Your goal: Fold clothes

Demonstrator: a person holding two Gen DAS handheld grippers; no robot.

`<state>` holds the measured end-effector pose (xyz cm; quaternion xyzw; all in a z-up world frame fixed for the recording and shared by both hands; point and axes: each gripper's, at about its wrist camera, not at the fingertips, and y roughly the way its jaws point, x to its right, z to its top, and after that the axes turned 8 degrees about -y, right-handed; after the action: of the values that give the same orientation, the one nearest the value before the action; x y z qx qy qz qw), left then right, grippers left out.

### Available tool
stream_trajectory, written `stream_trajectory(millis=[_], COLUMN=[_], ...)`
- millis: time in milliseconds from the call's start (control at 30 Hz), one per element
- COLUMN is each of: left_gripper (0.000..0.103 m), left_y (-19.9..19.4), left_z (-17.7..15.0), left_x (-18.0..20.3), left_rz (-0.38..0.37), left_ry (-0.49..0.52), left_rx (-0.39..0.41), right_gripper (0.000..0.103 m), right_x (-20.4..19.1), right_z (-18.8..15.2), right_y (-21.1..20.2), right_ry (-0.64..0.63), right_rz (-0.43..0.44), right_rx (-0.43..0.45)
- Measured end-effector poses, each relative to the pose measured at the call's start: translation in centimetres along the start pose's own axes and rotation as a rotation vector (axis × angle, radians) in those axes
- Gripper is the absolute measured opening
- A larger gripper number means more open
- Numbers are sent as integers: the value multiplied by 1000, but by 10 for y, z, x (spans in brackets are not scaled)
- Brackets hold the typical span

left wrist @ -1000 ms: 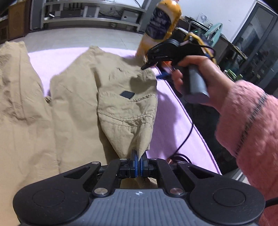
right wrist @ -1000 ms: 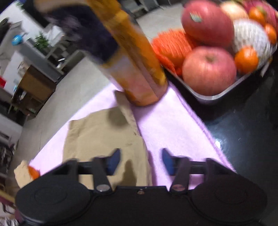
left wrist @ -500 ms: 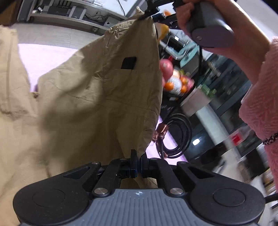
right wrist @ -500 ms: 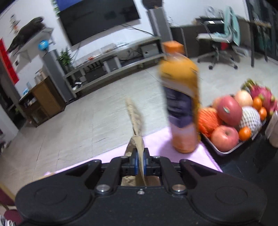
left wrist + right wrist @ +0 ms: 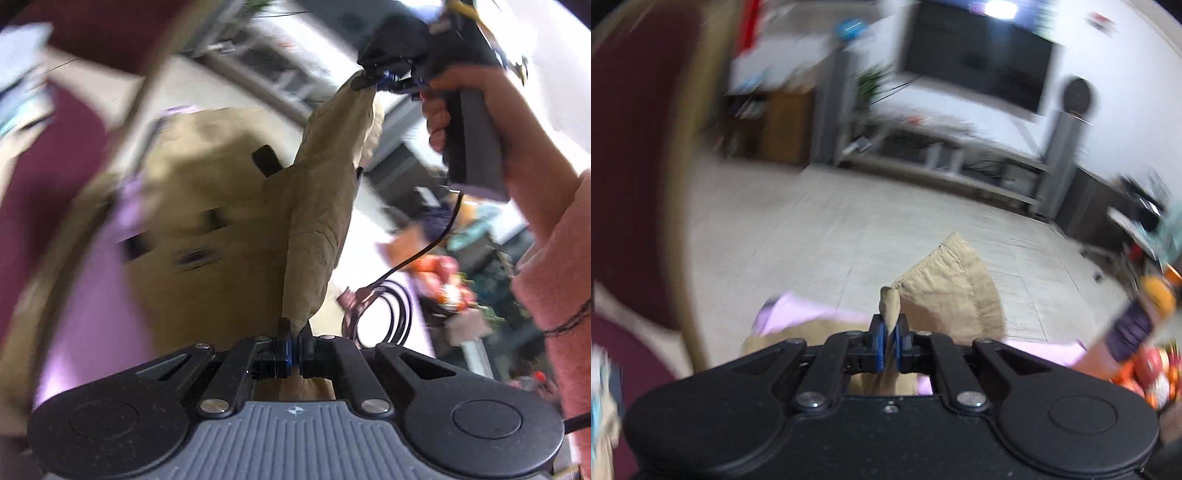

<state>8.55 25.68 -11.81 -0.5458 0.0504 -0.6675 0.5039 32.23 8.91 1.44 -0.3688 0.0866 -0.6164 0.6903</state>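
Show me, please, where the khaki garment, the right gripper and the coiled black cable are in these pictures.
khaki garment (image 5: 317,221): left wrist view, on the raised fold stretched between both grippers.
right gripper (image 5: 373,79): left wrist view, at its tips clamped on the cloth's upper corner.
coiled black cable (image 5: 400,314): left wrist view, on the loop's right side.

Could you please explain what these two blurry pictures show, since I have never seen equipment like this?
No robot here: a person holds a hand-operated two-finger gripper in each hand, each carrying a camera looking along its fingers. One picture is from the left gripper, the other from the right gripper. Both are shut on the tan garment, each pinching one edge, so the cloth hangs stretched between them above a pink cloth on the surface. The left view also shows the person's hand holding the right gripper. A juice bottle and fruit stand at the right.
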Motion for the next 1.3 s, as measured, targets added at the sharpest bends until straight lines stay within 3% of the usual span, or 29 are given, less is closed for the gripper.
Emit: stream_trajectory(millis=[133, 200, 233, 300, 333, 533, 700, 800, 967, 1100, 1200, 1300], left_gripper=[4, 8, 10, 21, 21, 31, 39, 49, 52, 74, 75, 73], left_y=[15, 11, 7, -1, -3, -18, -17, -7, 43, 69, 93, 115], left_z=[-2, 1, 2, 1, -1, -2, 22, 44, 92, 132, 155, 171], left_x=[-27, -30, -31, -32, -32, -24, -21, -18, -30, -47, -52, -49], left_rz=[184, 217, 224, 231, 229, 205, 181, 187, 207, 174, 148, 150], left_ry=[-95, -111, -112, -112, -114, -105, -120, -155, -237, -287, -265, -207], left_rx=[-64, -34, -6, 38, 53, 166, 223, 212, 155, 177, 170, 159], right_gripper=[10, 28, 33, 54, 57, 63, 65, 65, 67, 79, 90, 90], right_x=[-86, -100, -92, -74, -56, 65, 139, 160, 168, 171, 174, 173], right_z=[-22, -31, -30, -27, -24, -16, -45, -69, -106, -120, -125, -130], right_y=[65, 82, 77, 65, 51, -43, -85, -67, -3, 54, 97, 139], right_ry=[-157, -151, -131, -98, -103, -107, -129, -125, -6, 186, 345, 469], right_rz=[77, 176, 194, 222, 217, 164, 138, 188, 349, 495, 573, 644], right_rx=[-219, -311, -304, -285, -259, -128, -68, -89, -152, -121, -101, -111])
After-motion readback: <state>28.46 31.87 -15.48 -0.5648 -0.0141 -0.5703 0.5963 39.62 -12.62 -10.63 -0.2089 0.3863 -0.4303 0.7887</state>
